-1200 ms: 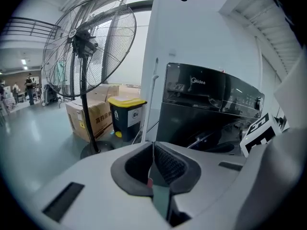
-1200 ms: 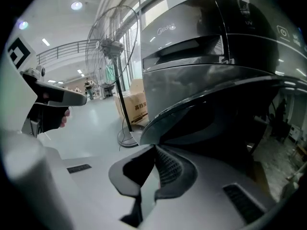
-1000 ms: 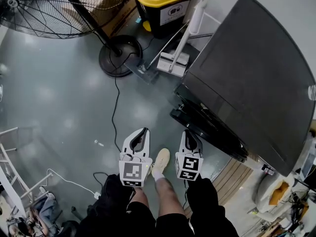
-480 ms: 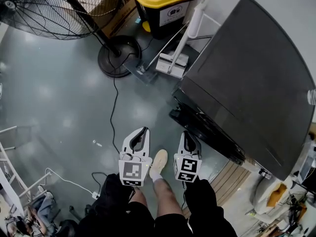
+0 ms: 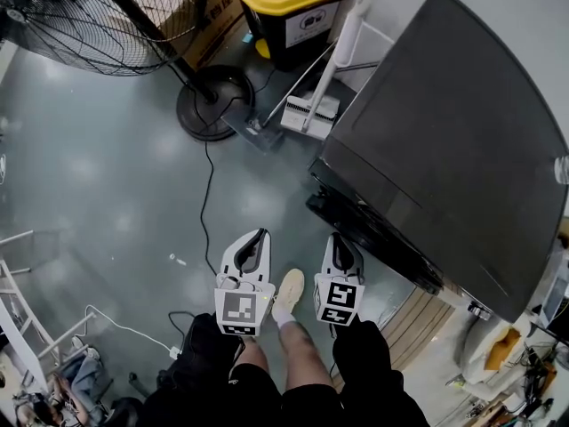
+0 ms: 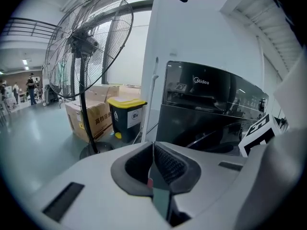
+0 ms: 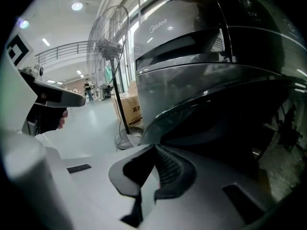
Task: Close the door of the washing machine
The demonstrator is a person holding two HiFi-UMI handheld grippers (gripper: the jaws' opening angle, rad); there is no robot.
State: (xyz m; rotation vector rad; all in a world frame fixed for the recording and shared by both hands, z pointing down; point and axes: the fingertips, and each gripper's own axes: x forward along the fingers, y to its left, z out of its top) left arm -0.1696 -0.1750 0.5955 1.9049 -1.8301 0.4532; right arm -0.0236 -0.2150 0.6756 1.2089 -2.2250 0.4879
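The dark grey washing machine [image 5: 453, 132] fills the right of the head view, and its round dark door [image 5: 360, 229] hangs open off the front, low down. My left gripper [image 5: 258, 237] and right gripper [image 5: 340, 238] are held side by side over the floor, both shut and empty. The right one's tip is just short of the door. In the right gripper view the curved door glass [image 7: 201, 111] looms close above my shut right gripper [image 7: 156, 147]. In the left gripper view the washing machine [image 6: 211, 109] stands beyond my shut left gripper [image 6: 153, 145], off to the right.
A big floor fan [image 5: 107, 16] with a round base [image 5: 213, 100] stands at the back left, its cable [image 5: 206, 203] trailing across the floor. A yellow-lidded bin [image 5: 289, 3] and a white broom with dustpan [image 5: 311, 109] sit beside the machine. The person's shoe [image 5: 289, 287] is between the grippers.
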